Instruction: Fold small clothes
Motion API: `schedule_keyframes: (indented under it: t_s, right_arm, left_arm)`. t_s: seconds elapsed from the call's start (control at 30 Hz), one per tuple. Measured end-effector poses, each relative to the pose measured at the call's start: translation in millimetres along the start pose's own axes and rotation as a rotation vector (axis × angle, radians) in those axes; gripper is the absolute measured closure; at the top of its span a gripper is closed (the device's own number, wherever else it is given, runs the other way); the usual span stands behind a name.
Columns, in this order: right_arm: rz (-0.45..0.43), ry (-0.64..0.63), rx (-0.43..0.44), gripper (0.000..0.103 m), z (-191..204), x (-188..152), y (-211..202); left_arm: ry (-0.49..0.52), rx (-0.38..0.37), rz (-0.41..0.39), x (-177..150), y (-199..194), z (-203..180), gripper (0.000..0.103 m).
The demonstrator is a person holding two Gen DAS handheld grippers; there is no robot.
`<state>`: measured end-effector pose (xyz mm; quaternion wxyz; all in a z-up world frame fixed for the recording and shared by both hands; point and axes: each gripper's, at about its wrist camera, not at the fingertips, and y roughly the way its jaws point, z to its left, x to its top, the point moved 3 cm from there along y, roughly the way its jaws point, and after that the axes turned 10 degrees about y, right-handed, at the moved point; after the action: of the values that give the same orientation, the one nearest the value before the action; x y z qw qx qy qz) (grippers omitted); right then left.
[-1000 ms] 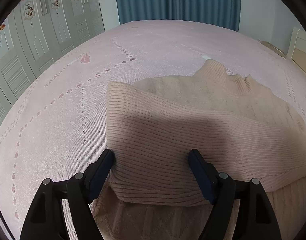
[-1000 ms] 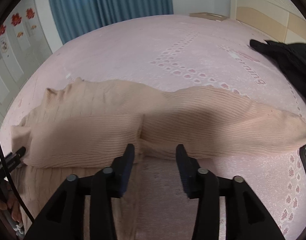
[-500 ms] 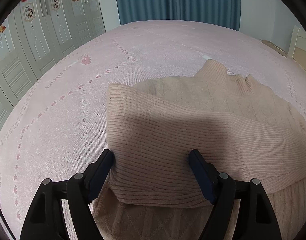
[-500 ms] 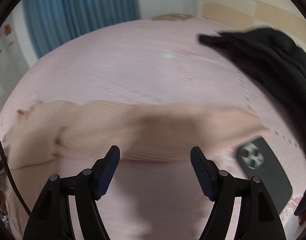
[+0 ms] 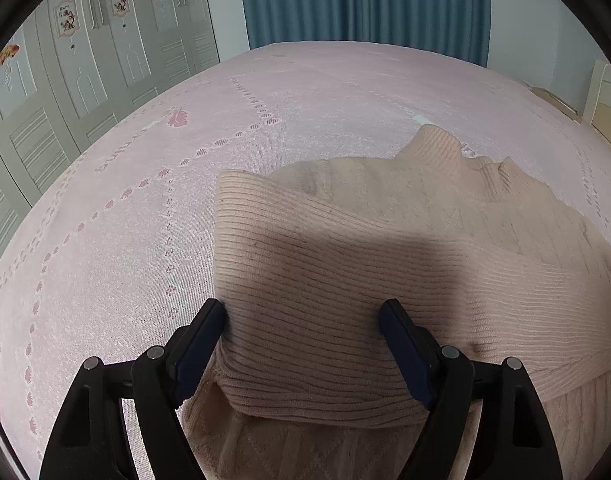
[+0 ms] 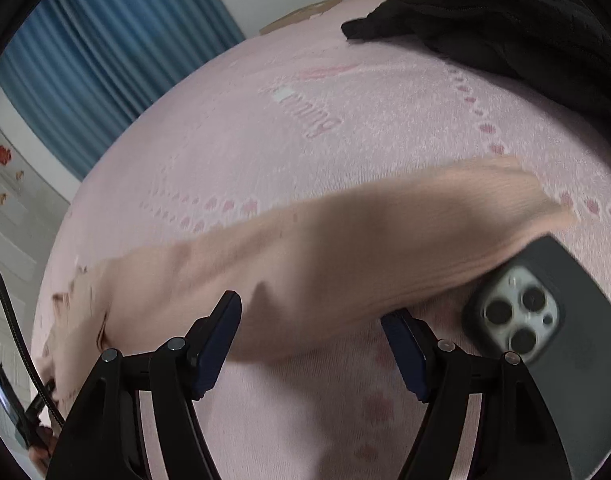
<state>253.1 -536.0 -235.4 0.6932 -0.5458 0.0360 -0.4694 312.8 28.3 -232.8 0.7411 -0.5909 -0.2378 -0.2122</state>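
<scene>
A peach ribbed sweater (image 5: 385, 248) lies on the pink bedspread (image 5: 145, 208), one sleeve folded across its body. My left gripper (image 5: 303, 316) rests on that folded sleeve with its jaws wide and opening slightly; the left pad touches the fabric's edge, and nothing is pinched. In the right wrist view the other sleeve (image 6: 345, 248) stretches out to the right, blurred. My right gripper (image 6: 311, 320) straddles that sleeve's near edge. Its jaws are closing, and the pads stand apart from the fabric.
A dark phone (image 6: 545, 320), camera side up, lies beside the sleeve cuff, close to the right finger. A black garment (image 6: 525, 28) is heaped at the far right. A cable (image 6: 9, 312) and part of the other gripper show at the lower left. Wardrobe doors (image 5: 85, 80) line the left.
My right gripper has swung right along the outstretched sleeve and rolled, its jaws wider than a second ago. The phone is now close beside it. The left gripper has stayed put.
</scene>
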Motion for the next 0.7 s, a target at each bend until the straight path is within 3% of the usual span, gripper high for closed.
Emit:
schedule_keyframes:
  t_s: [0.07, 0.13, 0.3, 0.33, 0.37, 0.5, 0.7]
  right_arm:
    - [-0.028, -0.011, -0.048, 0.056, 0.8, 8.7, 1.8]
    - [-0.056, -0.005, -0.092, 0.066, -0.1, 18.2, 2.8]
    - [-0.136, 0.065, -0.171, 0.071, -31.7, 51.5, -7.9]
    - [-0.145, 0.069, -0.176, 0.092, -35.3, 54.2, -9.1]
    - [-0.145, 0.064, -0.179, 0.097, -37.7, 56.7, -9.5]
    - [-0.203, -0.034, -0.2, 0.098, -20.3, 56.7, -29.2]
    - [-0.306, -0.169, -0.159, 0.098, 61.4, 54.5, -81.5]
  left_arm:
    - [-0.003, -0.003, 0.0, 0.0, 0.4, 0.9, 0.022]
    - [-0.005, -0.006, 0.0, 0.4, 1.1, 2.1, 0.022]
    - [-0.012, -0.012, 0.001, 0.5, 1.1, 4.4, 0.022]
    - [-0.013, -0.014, 0.002, 0.8, 1.4, 4.8, 0.022]
    - [-0.014, -0.017, 0.002, 1.1, 1.6, 5.4, 0.023]
    - [-0.055, -0.059, -0.011, 1.4, -2.6, 13.2, 0.024]
    - [-0.269, -0.194, -0.115, 2.6, -29.7, 46.6, 0.024]
